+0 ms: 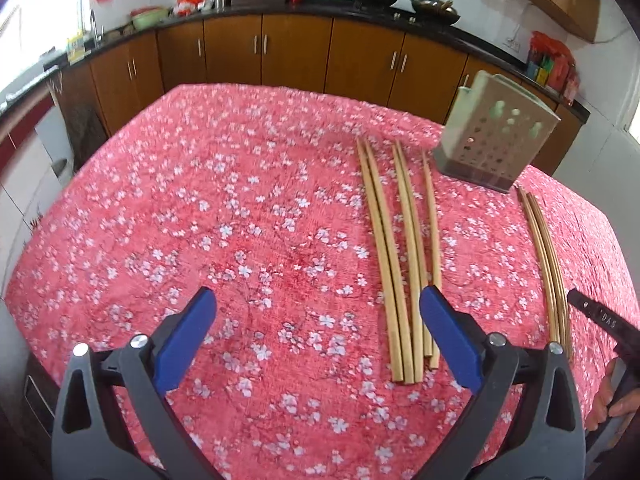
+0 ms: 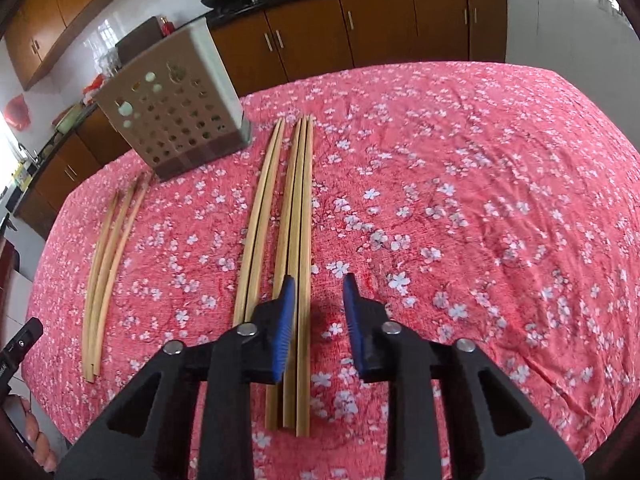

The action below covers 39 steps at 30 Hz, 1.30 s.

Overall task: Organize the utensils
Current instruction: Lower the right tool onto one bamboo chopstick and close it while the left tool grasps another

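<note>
Blue pads on the left tool (image 1: 316,336) stand wide apart above the pink flowered bench (image 1: 200,220), gripping nothing. Just beside its right pad lie five chopsticks (image 1: 404,264). The right tool (image 2: 318,312) hangs over another bunch of chopsticks (image 2: 296,240), its pads partly closed with a gap, not squeezing any. A holder with holes (image 2: 172,120) stands upright behind them.
</note>
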{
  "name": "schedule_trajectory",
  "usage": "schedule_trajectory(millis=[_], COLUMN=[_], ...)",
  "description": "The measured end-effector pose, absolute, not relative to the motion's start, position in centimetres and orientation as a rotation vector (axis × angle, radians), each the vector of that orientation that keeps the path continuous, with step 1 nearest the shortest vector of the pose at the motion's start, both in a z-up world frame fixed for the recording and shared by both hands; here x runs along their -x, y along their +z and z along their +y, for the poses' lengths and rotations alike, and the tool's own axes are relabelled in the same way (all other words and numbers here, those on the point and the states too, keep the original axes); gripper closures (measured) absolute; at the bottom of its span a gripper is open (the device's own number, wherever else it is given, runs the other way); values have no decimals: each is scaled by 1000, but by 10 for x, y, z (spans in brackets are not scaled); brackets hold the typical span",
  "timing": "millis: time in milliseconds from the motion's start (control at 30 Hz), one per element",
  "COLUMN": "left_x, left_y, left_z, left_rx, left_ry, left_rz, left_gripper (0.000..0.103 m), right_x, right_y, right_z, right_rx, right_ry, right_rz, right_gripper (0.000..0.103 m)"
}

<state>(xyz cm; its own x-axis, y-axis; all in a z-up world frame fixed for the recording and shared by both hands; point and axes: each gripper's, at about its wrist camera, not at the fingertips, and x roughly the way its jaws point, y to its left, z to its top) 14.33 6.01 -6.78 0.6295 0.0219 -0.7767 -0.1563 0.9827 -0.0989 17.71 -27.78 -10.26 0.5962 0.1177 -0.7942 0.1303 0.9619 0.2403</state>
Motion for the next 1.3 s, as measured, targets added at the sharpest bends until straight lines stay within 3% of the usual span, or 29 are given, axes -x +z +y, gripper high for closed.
schedule_trajectory(millis=[200,333,500,900,1300], left_x=[-157,-166,-181,-201,-253], left_y=[-78,-83,-90,-100,-102], left_z=[61,56,50,37,59], left_rx=[191,199,238,158,131], left_ry=[51,9,-57,-64,37], left_rz=[922,941,978,1020,989], left_gripper=[28,40,61,90,94], right_x=[-184,-190,-202,-191,-220], right_y=[-102,-105,-109,-111,-113], right_z=[-280,-278,-297,-299,-300], right_rx=[-241,-189,-237,-192,-162], right_ry=[8,-15,-76,-75,-77], right_rz=[933,926,912,893,873], right_gripper=[84,95,96,95,95])
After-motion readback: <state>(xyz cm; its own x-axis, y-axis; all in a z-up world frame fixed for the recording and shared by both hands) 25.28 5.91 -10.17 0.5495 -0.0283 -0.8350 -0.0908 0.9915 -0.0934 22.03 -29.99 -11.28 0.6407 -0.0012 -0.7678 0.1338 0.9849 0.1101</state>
